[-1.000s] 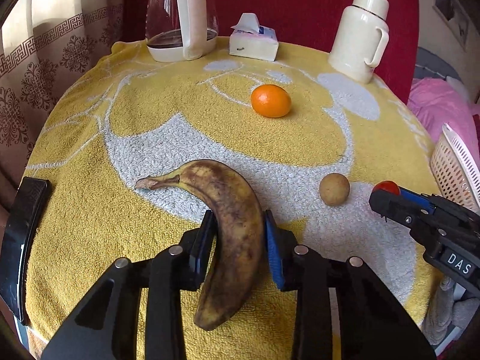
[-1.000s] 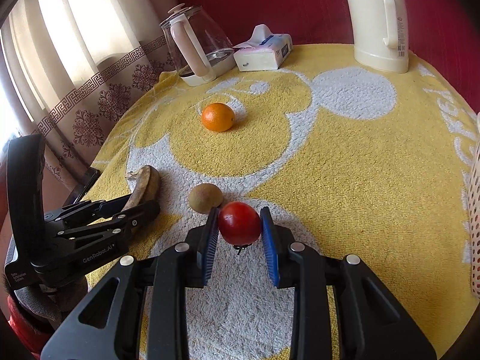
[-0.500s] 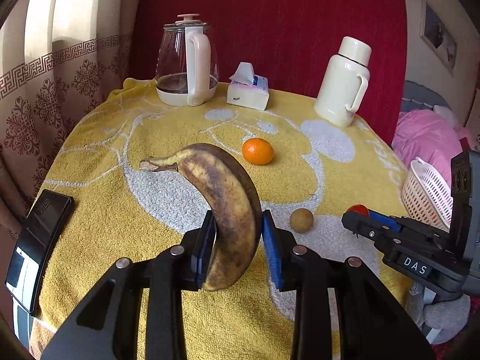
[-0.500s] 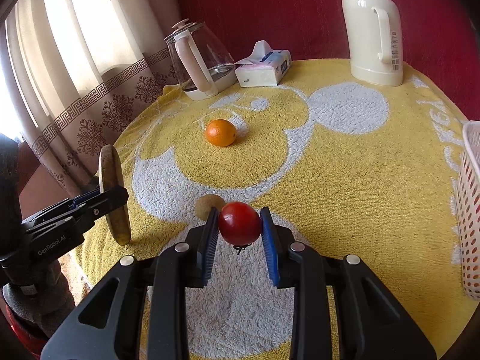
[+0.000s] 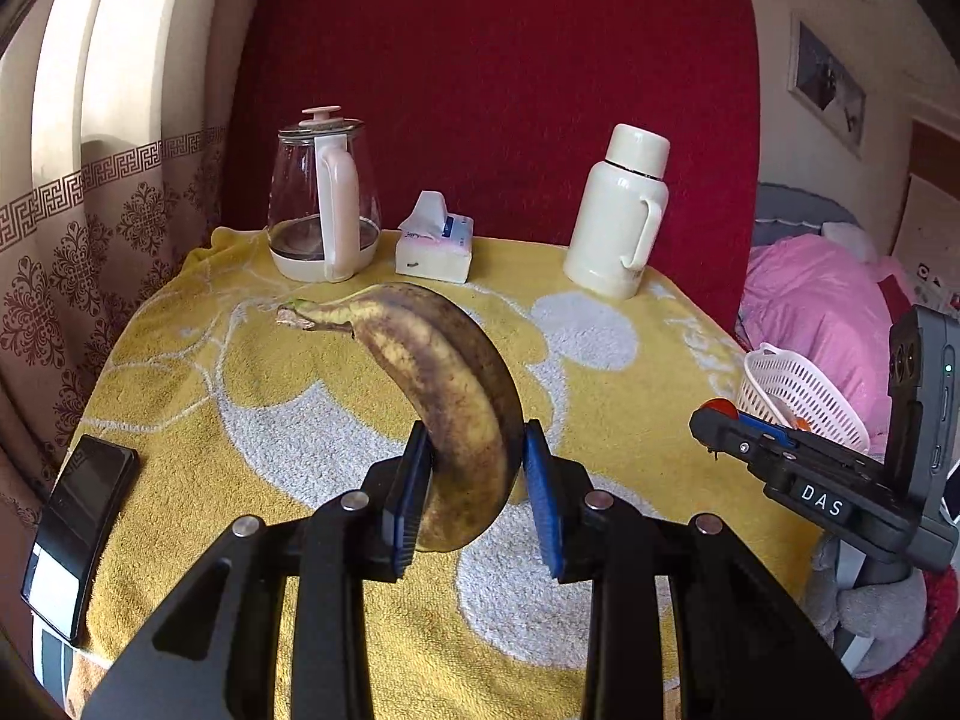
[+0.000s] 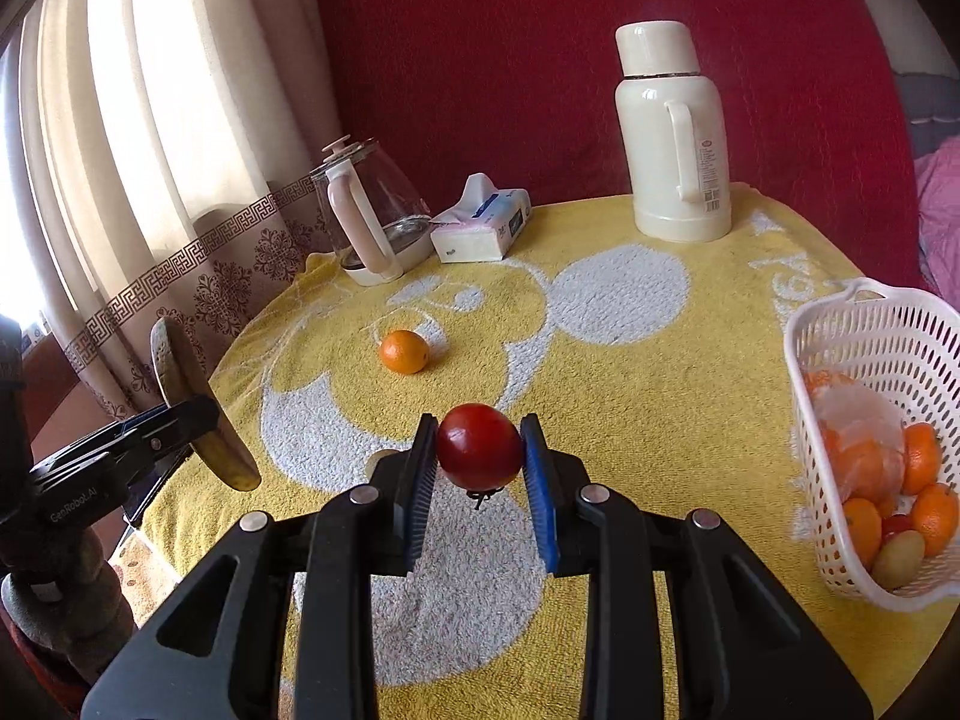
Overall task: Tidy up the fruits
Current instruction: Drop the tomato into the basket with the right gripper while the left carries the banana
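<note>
Both grippers risen, curved mottled banana, smooth round tomato

basket half behind right gripper, phone partly cropped — screen unreadable

One banana, one tomato, one loose orange, one basket, two grippers

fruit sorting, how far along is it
Partly done. The white basket already holds several oranges and other fruit. In hand: the left gripper grips a banana and the right gripper a tomato, both lifted off the table. Left: one orange still lies on the yellow cloth.
</note>
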### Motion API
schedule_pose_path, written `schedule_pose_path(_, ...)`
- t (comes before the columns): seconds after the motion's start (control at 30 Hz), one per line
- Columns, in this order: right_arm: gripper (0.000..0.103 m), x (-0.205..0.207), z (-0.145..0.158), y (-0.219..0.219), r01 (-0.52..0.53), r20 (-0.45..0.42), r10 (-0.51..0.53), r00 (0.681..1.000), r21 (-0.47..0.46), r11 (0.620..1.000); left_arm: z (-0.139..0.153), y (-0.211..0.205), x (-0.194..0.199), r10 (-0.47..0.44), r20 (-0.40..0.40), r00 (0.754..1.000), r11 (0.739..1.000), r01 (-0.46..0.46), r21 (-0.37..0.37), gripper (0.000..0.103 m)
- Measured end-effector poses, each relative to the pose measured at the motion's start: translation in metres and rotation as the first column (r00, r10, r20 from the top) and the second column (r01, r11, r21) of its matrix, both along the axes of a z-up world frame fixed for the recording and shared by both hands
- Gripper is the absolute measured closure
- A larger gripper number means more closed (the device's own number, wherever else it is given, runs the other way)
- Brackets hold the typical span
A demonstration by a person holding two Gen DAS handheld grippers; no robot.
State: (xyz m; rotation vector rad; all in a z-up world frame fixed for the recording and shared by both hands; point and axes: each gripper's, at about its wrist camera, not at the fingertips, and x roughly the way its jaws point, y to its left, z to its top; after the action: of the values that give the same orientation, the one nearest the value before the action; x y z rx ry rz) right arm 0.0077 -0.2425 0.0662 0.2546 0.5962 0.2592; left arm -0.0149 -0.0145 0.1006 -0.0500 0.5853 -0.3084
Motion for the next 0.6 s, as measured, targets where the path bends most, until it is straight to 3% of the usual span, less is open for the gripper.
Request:
schedule_pose_path(0.3,0.074,-0.028,0.009,-0.059,0.124,0.024,-0.125,0.992,0.010,0.992,0.010,-0.025,-0.009,-0.062,0.011,0.998,0.998,0.062,0.009,0.072)
schedule_pose_path(0.6,0.074,-0.061,0.003,-0.136,0.290,0.013,-0.292,0.956,0.079,0.954,0.013,-0.056,-0.008,-0.116,0.007,0.993,0.993,0.116,0.034,0.072)
